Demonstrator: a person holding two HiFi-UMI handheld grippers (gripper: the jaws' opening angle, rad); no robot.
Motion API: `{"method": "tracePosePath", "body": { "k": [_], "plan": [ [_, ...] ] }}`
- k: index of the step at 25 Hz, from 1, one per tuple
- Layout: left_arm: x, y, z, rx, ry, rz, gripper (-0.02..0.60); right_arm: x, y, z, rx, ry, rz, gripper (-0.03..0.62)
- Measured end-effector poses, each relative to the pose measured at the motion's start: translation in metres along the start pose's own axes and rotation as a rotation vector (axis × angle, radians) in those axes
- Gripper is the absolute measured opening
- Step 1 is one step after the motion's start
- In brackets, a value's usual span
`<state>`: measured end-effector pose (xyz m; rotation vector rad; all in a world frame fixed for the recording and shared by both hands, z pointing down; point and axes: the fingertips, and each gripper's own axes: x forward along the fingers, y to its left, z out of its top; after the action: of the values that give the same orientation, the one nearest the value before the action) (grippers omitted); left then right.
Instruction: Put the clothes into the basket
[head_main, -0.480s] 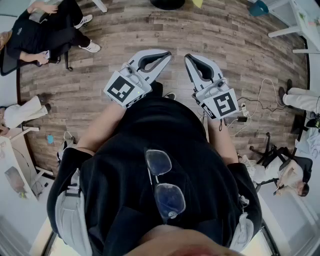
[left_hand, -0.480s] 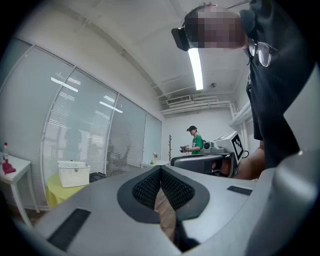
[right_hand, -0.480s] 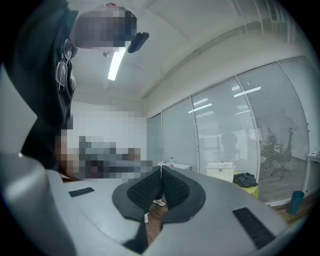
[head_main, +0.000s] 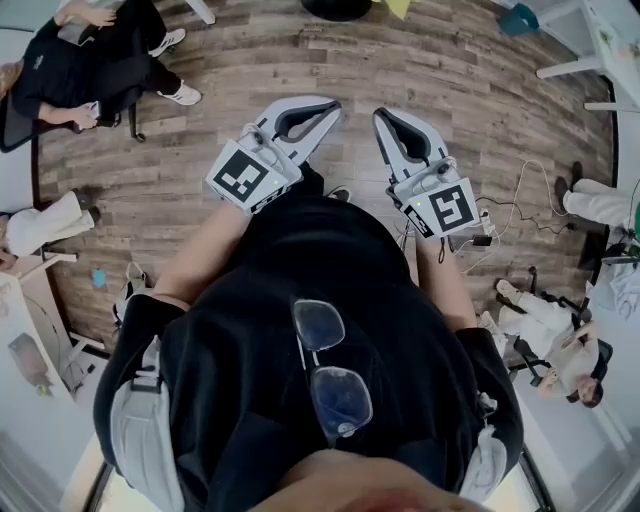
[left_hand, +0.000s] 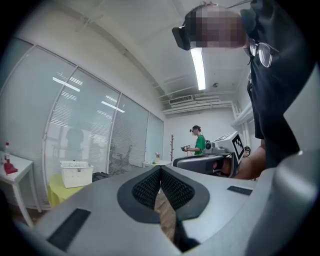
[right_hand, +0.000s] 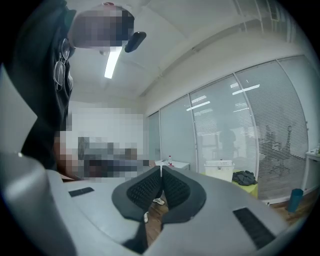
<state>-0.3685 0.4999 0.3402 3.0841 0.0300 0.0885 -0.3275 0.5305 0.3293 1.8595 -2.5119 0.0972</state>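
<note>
The clothes (left_hand: 100, 175), a dark heap, lie at the lower left of the left gripper view, just right of the white basket (left_hand: 76, 172). Both sit on a yellow table (left_hand: 56, 191) in front of a glass wall with blinds (left_hand: 85, 135). In the right gripper view the same heap (right_hand: 245, 177) lies at the lower right, again just right of the basket (right_hand: 220, 169). Both are well apart from the two claws.

The left gripper (left_hand: 160, 167) is closed: its ribbed pads meet at the tips with nothing between them. The right gripper (right_hand: 161, 168) is closed the same way, tip to tip and empty. In the head view both are held level above a wood floor (head_main: 470, 90), side by side at the upper middle of the frame. The left gripper (head_main: 332, 107) is at the left and the right gripper (head_main: 381, 114) at the right, and they do not touch.

Glasses (head_main: 330, 370) hang on the holder's black shirt (head_main: 300, 290) at the lower middle. A seated person (head_main: 85, 60) is at the upper left, and cables (head_main: 510, 205) lie on the floor at the right. In the left gripper view a person in green (left_hand: 199, 140) stands at the far middle, under a ceiling light (left_hand: 198, 67).
</note>
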Motion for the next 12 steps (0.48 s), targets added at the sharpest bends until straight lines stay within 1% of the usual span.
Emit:
{"method": "tracePosePath", "body": {
  "k": [7, 12],
  "plan": [
    [0.002, 0.036, 0.008, -0.001, -0.019, -0.001, 0.011, 0.037, -0.01, 0.007, 0.007, 0.005, 0.015, 0.031],
    [0.007, 0.071, 0.007, -0.002, -0.003, -0.008, 0.011, 0.072, -0.025, 0.011, 0.014, 0.006, 0.011, 0.032]
  ]
}}
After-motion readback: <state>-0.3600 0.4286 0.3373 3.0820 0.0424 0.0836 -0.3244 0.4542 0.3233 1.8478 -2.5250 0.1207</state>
